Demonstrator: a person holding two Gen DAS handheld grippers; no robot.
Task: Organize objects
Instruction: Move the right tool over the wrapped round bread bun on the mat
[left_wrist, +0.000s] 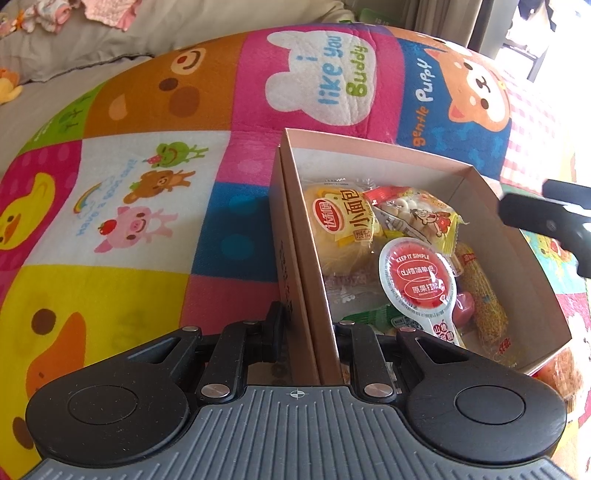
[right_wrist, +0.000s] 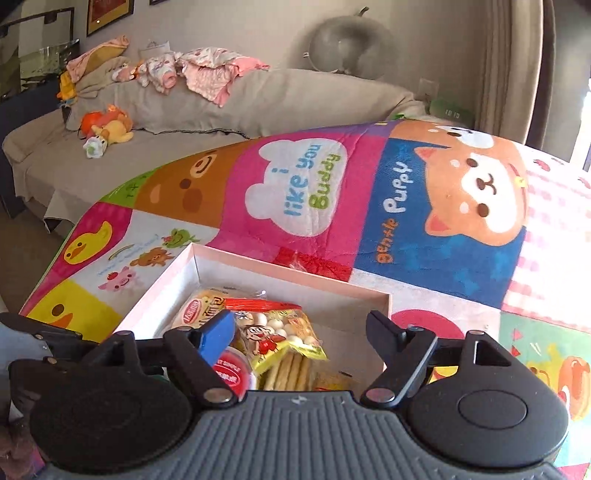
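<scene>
A pink cardboard box (left_wrist: 424, 158) lies on the cartoon play mat and holds several snack packets: a yellow bread pack (left_wrist: 340, 225), a red round jelly cup (left_wrist: 417, 280), a yellow corn snack (left_wrist: 484, 299). My left gripper (left_wrist: 308, 325) is shut on the box's near left wall, one finger outside and one inside. My right gripper (right_wrist: 303, 328) is open and empty, hovering above the box (right_wrist: 166, 280) and its snacks (right_wrist: 280, 332); it shows at the right edge of the left wrist view (left_wrist: 546, 214).
The colourful play mat (left_wrist: 147, 192) spreads around the box. A beige sofa (right_wrist: 258, 103) with baby clothes and plush toys (right_wrist: 107, 129) stands behind it. A curtain (right_wrist: 517, 66) hangs at the far right.
</scene>
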